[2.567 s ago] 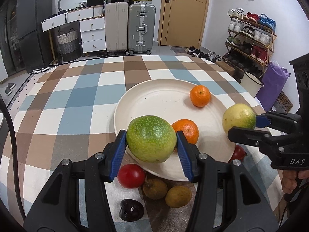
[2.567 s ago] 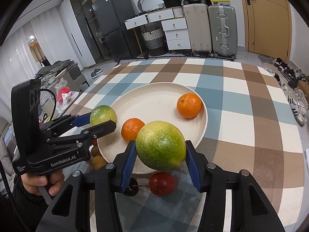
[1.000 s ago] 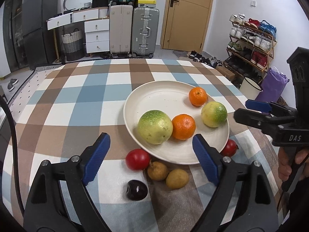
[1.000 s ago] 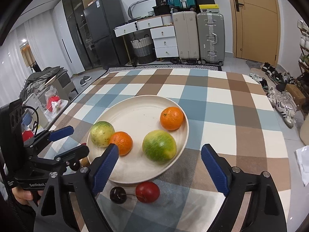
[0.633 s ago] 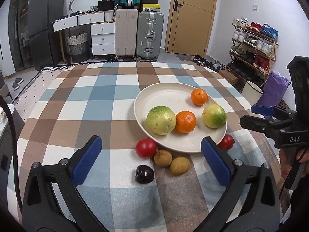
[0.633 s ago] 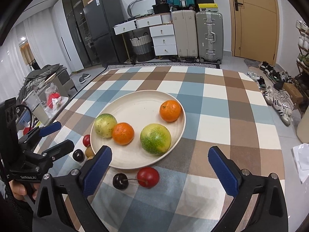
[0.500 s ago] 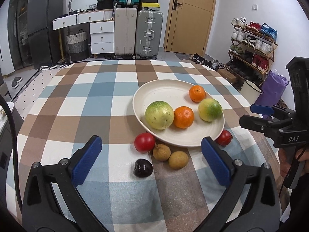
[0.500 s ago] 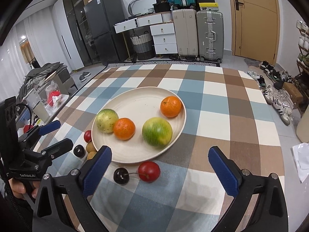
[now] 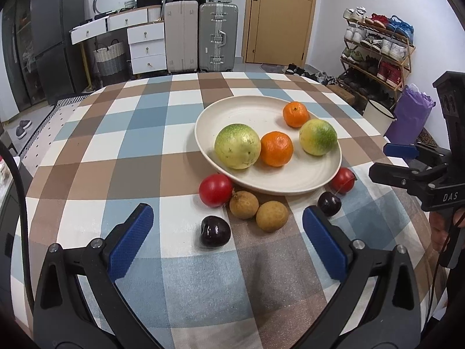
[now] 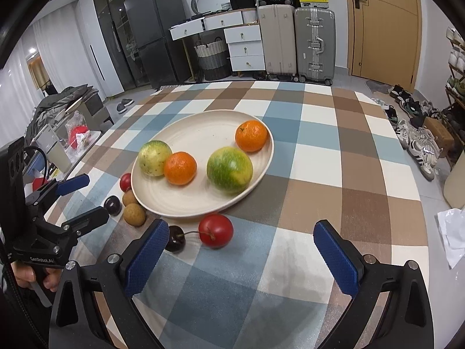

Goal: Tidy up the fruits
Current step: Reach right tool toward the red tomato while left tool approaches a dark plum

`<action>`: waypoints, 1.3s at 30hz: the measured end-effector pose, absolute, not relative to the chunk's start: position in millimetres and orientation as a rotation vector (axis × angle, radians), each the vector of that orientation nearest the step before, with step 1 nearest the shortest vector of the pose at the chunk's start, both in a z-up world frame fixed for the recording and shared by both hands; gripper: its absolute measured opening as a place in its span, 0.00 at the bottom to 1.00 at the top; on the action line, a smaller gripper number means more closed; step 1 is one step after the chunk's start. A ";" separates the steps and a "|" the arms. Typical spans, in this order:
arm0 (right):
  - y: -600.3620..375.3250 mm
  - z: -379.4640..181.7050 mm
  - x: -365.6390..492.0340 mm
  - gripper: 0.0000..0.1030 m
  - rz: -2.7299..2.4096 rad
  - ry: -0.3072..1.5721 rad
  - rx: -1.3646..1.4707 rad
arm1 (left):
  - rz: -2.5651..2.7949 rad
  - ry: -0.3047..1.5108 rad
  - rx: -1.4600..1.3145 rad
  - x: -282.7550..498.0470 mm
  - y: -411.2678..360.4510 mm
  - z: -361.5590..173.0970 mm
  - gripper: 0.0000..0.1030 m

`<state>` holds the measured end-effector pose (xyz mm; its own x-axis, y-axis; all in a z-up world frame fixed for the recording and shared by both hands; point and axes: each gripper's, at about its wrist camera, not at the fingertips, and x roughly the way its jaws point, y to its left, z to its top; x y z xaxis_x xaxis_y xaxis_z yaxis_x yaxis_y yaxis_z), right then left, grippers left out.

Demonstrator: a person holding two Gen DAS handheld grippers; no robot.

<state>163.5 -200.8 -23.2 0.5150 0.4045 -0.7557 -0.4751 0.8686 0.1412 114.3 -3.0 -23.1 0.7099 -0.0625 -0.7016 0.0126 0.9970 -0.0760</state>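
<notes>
A cream plate point(image 9: 255, 116) point(image 10: 203, 133) on the checked tablecloth holds two green-yellow fruits point(image 9: 237, 146) point(image 9: 318, 137) and two oranges point(image 9: 276, 148) point(image 9: 295, 114). Off the plate lie a red fruit point(image 9: 216, 190), two brown longans point(image 9: 244, 204) point(image 9: 272, 215), a dark cherry point(image 9: 215, 231), another dark cherry point(image 9: 329, 204) and a red cherry point(image 9: 343, 180). My left gripper point(image 9: 226, 242) point(image 10: 74, 197) is open and empty, just short of the loose fruits. My right gripper point(image 10: 241, 257) point(image 9: 389, 160) is open and empty, near the red cherry point(image 10: 215, 230) and dark cherry point(image 10: 175, 242).
The checked table point(image 9: 122, 133) drops off at its edges. Suitcases point(image 9: 218, 37), white drawers point(image 9: 145, 46) and a door stand behind. A shoe rack point(image 9: 375, 58) and purple bag point(image 9: 409, 116) are at the right. A cluttered side table point(image 10: 64, 136) is at the left.
Both grippers let go of the green-yellow fruits, which now rest on the plate. Both grippers opened wide and drew back toward the table's near edge.
</notes>
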 end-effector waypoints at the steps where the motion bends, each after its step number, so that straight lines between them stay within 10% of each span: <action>1: -201.4 -24.4 163.2 0.99 0.528 0.886 -0.088 | -0.042 0.782 -0.071 114.1 -1.6 -23.8 0.99; 25: -187.9 -63.0 169.6 0.80 0.568 0.966 -0.165 | -0.006 0.888 -0.101 126.8 23.9 -52.8 0.97; 39: -174.8 -64.0 168.1 0.67 0.572 0.946 -0.234 | -0.026 0.912 -0.100 131.0 20.6 -55.9 0.63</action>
